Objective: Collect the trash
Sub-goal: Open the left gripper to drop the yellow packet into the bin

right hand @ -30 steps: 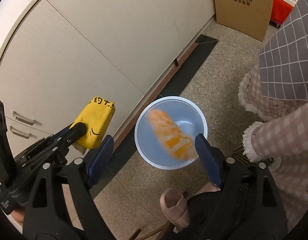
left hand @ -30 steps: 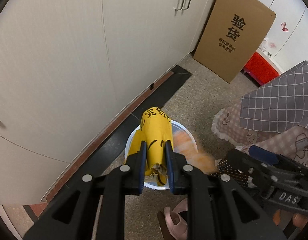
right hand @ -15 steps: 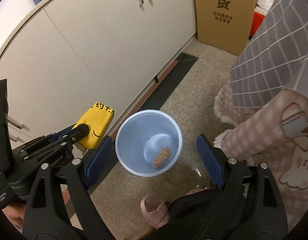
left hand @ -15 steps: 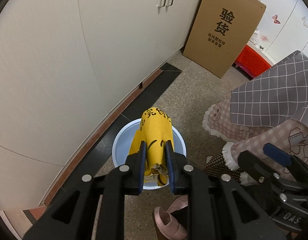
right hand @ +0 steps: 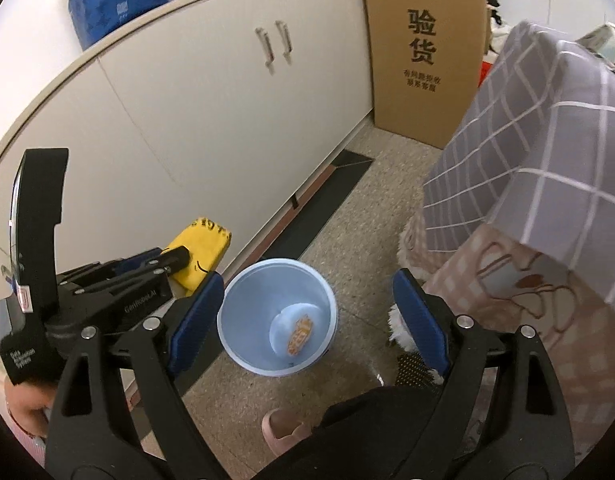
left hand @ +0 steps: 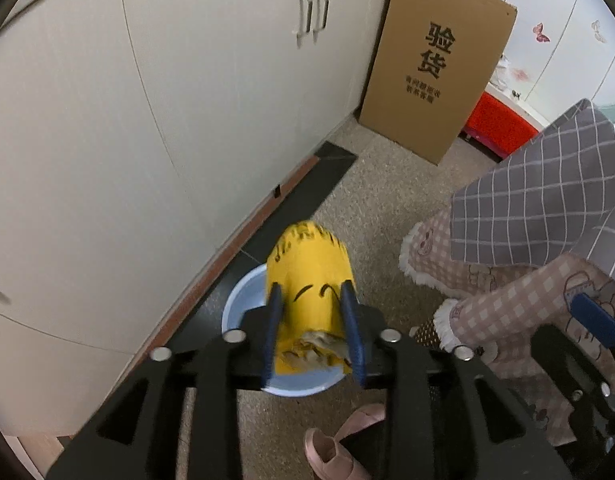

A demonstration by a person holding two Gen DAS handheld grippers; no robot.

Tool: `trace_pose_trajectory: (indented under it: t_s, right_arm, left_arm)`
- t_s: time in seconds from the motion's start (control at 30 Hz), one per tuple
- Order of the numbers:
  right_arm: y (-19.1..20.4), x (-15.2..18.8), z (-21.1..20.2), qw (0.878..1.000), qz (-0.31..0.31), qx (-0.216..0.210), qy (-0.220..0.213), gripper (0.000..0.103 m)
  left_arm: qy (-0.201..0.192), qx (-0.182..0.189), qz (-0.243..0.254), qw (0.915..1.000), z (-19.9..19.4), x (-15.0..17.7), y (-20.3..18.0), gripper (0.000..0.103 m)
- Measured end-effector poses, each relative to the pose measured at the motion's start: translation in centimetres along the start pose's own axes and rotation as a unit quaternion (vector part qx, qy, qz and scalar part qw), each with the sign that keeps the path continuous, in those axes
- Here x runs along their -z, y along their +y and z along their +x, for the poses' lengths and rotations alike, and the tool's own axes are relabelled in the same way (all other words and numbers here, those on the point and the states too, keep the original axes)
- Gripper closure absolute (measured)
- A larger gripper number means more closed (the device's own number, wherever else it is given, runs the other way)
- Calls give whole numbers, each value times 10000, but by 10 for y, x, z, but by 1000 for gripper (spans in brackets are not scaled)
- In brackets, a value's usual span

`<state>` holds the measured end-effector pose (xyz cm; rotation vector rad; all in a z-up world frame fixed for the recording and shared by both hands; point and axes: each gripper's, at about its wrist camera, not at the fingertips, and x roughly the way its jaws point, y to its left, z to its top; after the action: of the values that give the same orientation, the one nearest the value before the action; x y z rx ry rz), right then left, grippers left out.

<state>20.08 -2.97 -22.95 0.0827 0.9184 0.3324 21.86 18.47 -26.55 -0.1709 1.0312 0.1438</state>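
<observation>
Hovering over one blue bin [right hand: 277,316], the left hand-held gripper [left hand: 312,332] has just been opening, one yellow bag [left hand: 309,280] loose between its jaws. The right hand-held gripper [right hand: 303,316] gapes empty. One orange wrapper [right hand: 299,330] lies inside; a cardboard box [right hand: 423,52] stands beyond.

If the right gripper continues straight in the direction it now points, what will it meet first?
Most likely the blue bin: it sits centred between the open right gripper fingers, nothing in front of it. Depth is hard to judge; it might enter the bin's mouth.
</observation>
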Motion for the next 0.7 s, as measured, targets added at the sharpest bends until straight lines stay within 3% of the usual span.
trace_pose_trajectory:
  t_s: [0.03, 0.07, 0.43, 0.7]
  right_arm:
    - [-3, 0, -1, 10000, 35, -7, -9, 18]
    - [-6, 1, -4, 10000, 76, -6, -16, 18]
    - [-14, 2, -33, 9995, 198, -189, -187, 18]
    - [-11, 2, -72, 9976, 204, -459, -474, 17]
  left_arm:
    - [-9, -76, -8, 10000, -2, -2, -1, 41]
    - [-21, -136, -18, 9999, -4, -3, -2, 27]
    - [-388, -307, -81, 9987, -51, -4, -10, 27]
    - [-1064, -186, -244, 9938, -118, -3, -16, 26]
